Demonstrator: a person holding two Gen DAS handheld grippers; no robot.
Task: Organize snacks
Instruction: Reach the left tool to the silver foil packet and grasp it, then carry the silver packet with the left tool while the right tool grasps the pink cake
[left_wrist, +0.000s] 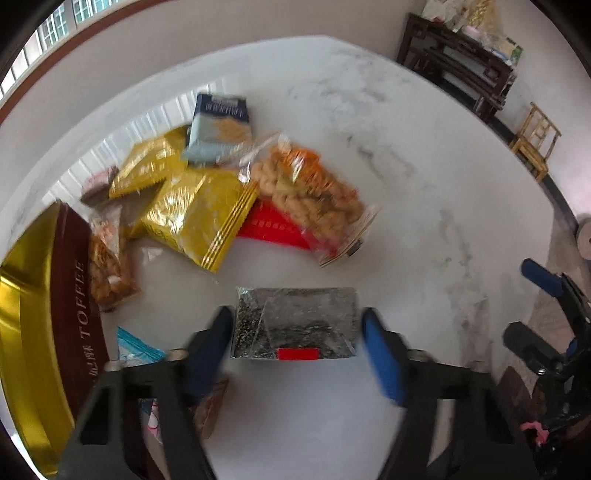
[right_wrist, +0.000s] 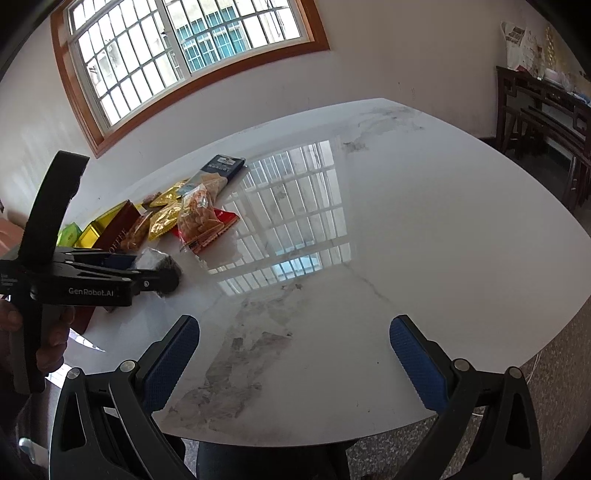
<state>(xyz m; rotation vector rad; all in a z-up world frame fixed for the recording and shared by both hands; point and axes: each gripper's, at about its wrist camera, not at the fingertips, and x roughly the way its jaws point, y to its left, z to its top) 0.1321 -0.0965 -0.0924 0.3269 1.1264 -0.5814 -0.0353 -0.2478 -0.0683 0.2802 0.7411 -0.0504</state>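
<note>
A silvery, dark-speckled packet (left_wrist: 295, 321) with a small red label at its near edge lies flat on the white marbled worktop (left_wrist: 424, 184), apart from the rest. Beyond it the snacks sit in a loose heap: a clear bag of twisted fried dough (left_wrist: 314, 192) overlapping a red packet (left_wrist: 273, 225), two gold foil packets (left_wrist: 195, 218), and a blue-and-white cracker pack (left_wrist: 221, 125) at the far side. A gold tin (left_wrist: 22, 332) with a brown "TOFFEE" band stands at the left, a smaller clear snack bag (left_wrist: 107, 258) against it.

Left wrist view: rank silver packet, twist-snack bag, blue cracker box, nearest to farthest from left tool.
1. silver packet, between the left tool's fingers.
2. twist-snack bag, mid-table, beyond it.
3. blue cracker box, farthest, back of the pile.
</note>
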